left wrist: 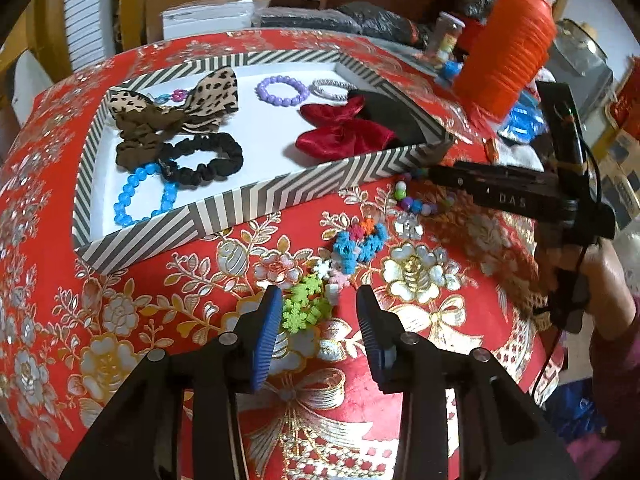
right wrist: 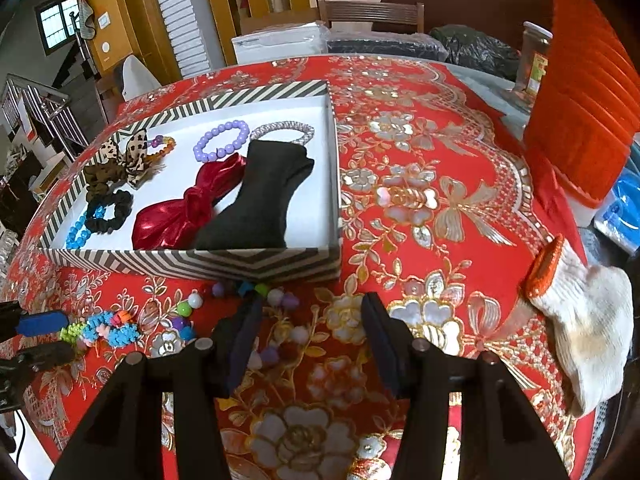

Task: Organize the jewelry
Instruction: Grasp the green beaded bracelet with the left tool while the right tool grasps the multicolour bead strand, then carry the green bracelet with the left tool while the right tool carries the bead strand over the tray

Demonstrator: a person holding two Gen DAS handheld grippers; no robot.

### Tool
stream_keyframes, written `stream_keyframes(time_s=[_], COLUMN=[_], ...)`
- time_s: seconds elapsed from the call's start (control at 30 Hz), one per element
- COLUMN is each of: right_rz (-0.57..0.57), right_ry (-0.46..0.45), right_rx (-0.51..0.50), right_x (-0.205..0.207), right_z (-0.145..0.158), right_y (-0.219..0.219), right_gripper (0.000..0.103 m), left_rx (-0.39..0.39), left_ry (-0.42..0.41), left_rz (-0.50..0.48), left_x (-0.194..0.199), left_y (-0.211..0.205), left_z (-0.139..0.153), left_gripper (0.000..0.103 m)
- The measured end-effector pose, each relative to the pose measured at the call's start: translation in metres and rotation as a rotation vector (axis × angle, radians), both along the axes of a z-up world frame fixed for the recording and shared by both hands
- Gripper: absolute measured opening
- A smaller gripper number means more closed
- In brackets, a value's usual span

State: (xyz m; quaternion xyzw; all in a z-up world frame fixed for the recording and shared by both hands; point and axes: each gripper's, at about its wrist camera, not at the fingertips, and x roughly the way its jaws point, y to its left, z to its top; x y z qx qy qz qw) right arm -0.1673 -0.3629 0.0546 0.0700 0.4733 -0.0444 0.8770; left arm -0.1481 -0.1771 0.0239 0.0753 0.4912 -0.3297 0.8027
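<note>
two bracelets were left on the red floral tablecloth (right wrist: pixel 420 184), just outside the near wall of the striped box (right wrist: pixel 192 262); the rest of the jewelry, among it a purple bead bracelet (right wrist: pixel 221 141), a red bow (right wrist: pixel 188 210) and a black scrunchie (left wrist: pixel 204 158), was already laid inside. the left gripper (left wrist: pixel 316 304) was held released, its jaws spread low over the cloth with the green end of the snowflake bracelet (left wrist: pixel 340 264) lying between them. the right gripper (right wrist: pixel 310 320) was likewise released, nothing grasped, its left finger (right wrist: pixel 244 334) down among the beads of the pom-pom bracelet (right wrist: pixel 224 308).

a slip was judged likely if either tool were clenched on a single bead or flake: the strand could be dragged, snagged on the raised embroidery, or flicked away. the two strands were seen lying near each other, so one could be pulled along with the other. the box wall stood just beyond the beads, and a low lift could be caught on its edge. open cloth was seen to the right, up to a white sock (right wrist: pixel 584 320) and an orange spool (right wrist: pixel 580 92); bare floor remained in the box's middle.
</note>
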Motion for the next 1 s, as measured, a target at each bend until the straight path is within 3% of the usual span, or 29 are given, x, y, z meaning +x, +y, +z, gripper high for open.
stream_keyframes(time_s=[0.33,0.4,0.43,0.47,0.5,0.63,1.0], right_rz=[0.019,0.027,0.037,0.04,0.044,0.05,0.095], right_ry=[-0.02,-0.028,-0.031,-0.027,-0.023,-0.051,-0.174], right_rx=[-0.029,-0.03,-0.033,-0.038,-0.037,0.009,0.055], right_x=[0.005,0.004,0.004,0.004,0.003,-0.004,-0.023], right_z=[-0.002,-0.002,-0.002,-0.002,-0.001,0.008,0.07], right_y=[0.005,0.007,0.009,0.009,0.01,0.008,0.015], right_gripper=[0.054,0.044,0.025,0.012,0.01,0.009,0.009], left_rx=[0.104,0.1,0.094,0.086,0.083,0.013,-0.114], left_ry=[-0.068,-0.076,-0.077,-0.076,-0.07,-0.017,-0.096], left_rz=[-0.044,-0.045,-0.044,-0.044,-0.045,-0.023,0.034], left_x=[-0.002,-0.002,-0.002,-0.002,-0.001,0.001,-0.002], left_y=[-0.015,-0.018,-0.018,-0.017,-0.016,-0.008,0.006], left_z=[-0.007,-0.008,-0.008,-0.008,-0.008,0.0,0.064], left_gripper=[0.038,0.037,0.036,0.024,0.015,0.01,0.01])
